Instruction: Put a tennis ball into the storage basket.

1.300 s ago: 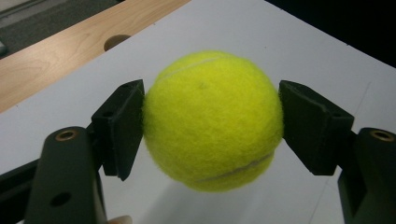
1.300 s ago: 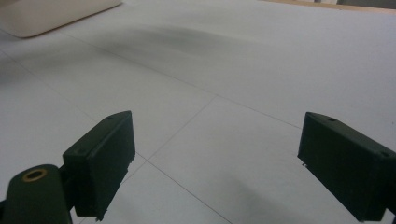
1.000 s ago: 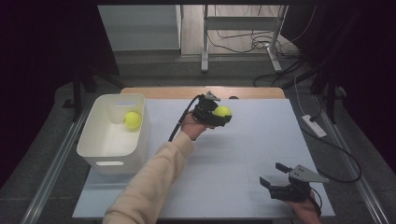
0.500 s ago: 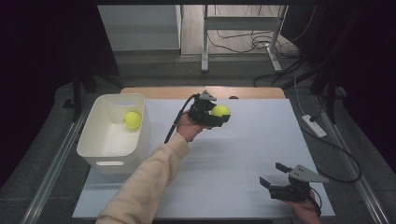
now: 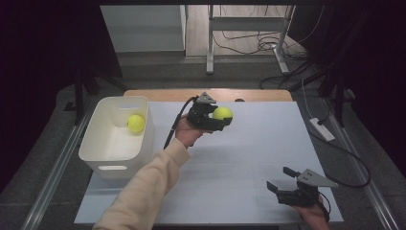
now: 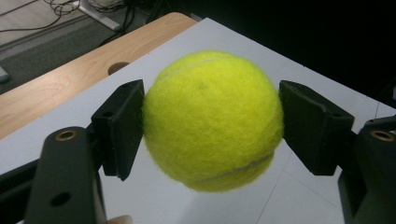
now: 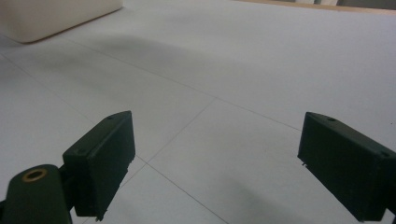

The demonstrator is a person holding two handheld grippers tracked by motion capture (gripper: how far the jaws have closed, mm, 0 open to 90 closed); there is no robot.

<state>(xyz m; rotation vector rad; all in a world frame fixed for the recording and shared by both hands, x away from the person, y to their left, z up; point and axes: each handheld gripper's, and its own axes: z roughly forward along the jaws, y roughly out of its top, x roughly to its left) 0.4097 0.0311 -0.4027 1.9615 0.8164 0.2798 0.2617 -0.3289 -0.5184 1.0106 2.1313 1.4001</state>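
One yellow-green tennis ball (image 6: 212, 120), felt-covered with a pale curved seam, is clamped between the two black jaws of the left gripper (image 5: 214, 116) and held clear above the desk (image 5: 268, 158), near the middle of its far edge. A second tennis ball (image 5: 136, 123) lies inside the white bin (image 5: 112, 155) at the desk's left edge, toward the bin's far end.

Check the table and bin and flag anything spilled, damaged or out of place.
Nothing stands out. One tennis ball lies inside the upright white bin; the left gripper holds a second ball squarely between its fingers. The right gripper sits open near the mat's front edge.
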